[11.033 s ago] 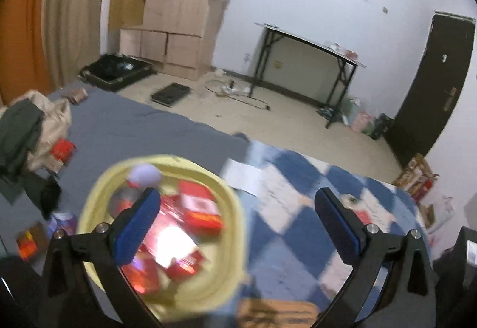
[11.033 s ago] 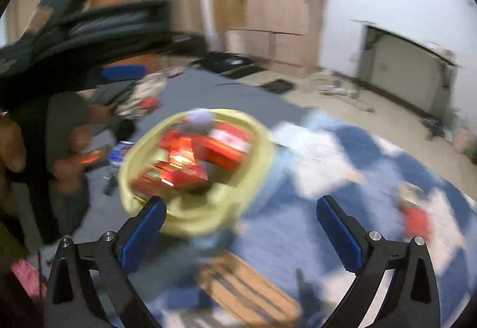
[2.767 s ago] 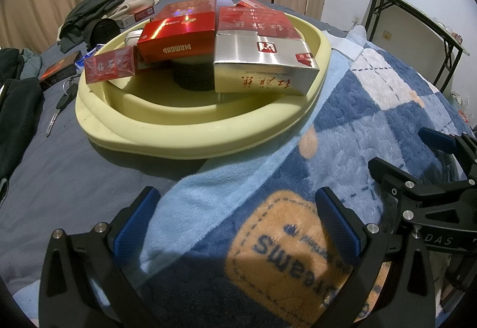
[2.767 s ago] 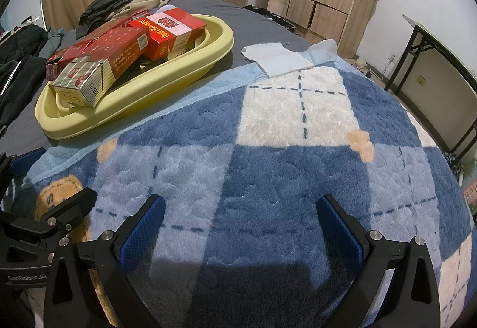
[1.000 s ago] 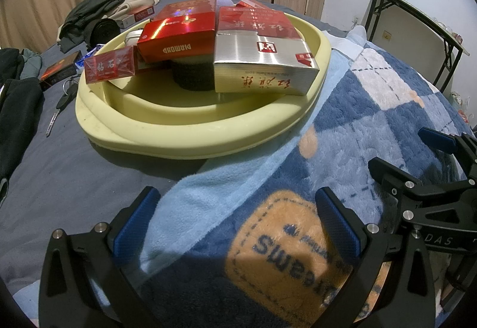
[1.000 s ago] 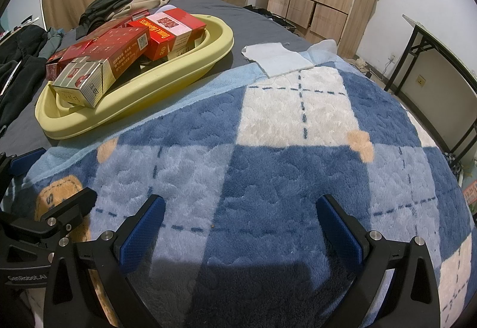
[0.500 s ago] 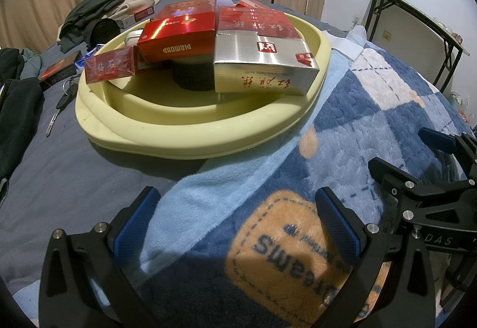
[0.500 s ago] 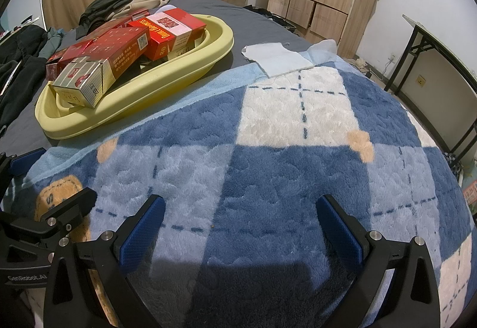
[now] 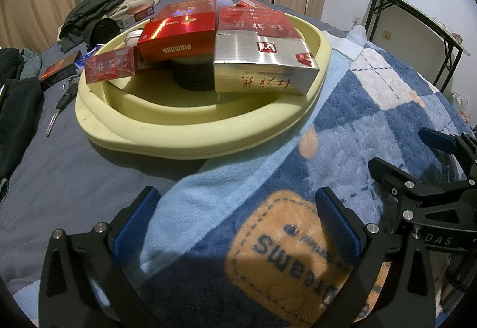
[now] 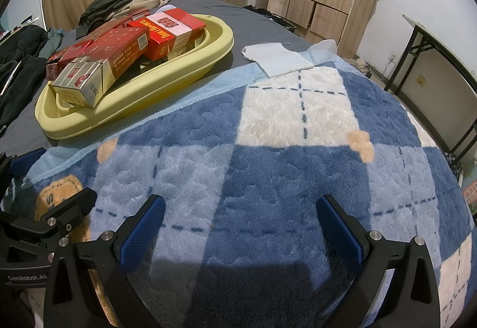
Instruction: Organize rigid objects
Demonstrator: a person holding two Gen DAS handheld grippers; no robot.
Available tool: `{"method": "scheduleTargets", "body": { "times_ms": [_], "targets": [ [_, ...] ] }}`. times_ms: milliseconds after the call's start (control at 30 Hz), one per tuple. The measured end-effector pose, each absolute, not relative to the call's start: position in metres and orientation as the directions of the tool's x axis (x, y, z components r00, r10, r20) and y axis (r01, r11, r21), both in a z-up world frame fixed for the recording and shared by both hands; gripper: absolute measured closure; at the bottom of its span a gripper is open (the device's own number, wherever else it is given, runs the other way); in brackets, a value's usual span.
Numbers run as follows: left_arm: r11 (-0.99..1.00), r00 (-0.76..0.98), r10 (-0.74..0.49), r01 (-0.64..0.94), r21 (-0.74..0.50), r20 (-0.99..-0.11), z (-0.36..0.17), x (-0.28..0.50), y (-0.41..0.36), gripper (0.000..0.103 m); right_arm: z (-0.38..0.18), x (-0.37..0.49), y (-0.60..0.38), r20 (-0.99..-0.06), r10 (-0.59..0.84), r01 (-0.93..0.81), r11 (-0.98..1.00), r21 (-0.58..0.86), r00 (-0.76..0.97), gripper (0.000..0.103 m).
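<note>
Nearest in both views are the grippers, low over a plush checked blanket [image 10: 268, 149] on the bed. The left gripper [image 9: 237, 220] has its jaws spread wide with nothing between them; below it lies an orange patch [image 9: 286, 253] stitched with lettering. The right gripper [image 10: 238, 226] is likewise wide open and empty, over blue and white fleece squares.

Beyond the blanket's pale blue hem sits the basin [image 9: 184, 134], a shallow oval of smooth yellow plastic, resting partly on the hem and partly on the grey sheet [image 9: 59, 179]. It lies straight ahead of the left jaws and up to the left of the right ones, so the left hand looks nearer. Its long axis runs away and rightward in the right view.

In it are piled stiff cartons with sharp edges: a silver-and-red carton [image 9: 262, 59] at the front right, its broad glossy face toward the left jaws; a red carton [image 9: 179, 35] marked DIAMOND beside it, propped on something dark and round; a small red pack [image 9: 108, 67] at the left rim.

Farther off, keys [image 9: 64, 101] and another pack [image 9: 59, 71] lie loose on the sheet, then heaped clothes [image 9: 95, 9] and a white cloth [image 10: 277, 58].
</note>
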State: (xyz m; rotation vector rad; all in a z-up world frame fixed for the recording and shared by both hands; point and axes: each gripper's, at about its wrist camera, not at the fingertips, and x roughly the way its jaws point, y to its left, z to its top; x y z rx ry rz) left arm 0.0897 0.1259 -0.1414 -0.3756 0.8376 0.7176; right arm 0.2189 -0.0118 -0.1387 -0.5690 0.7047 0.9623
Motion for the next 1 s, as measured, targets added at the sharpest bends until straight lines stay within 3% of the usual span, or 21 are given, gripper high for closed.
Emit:
{"method": "scheduleTargets", "body": {
  "times_ms": [1000],
  "targets": [
    [0.707,0.458,0.426,-0.706,-0.028,-0.781,-0.1414,0.0897,0.126,0.0,-0.1389,0.219,-0.012,-0.753,0.533,-0.879,0.461,-0.125,0.386,0.0]
  ]
}}
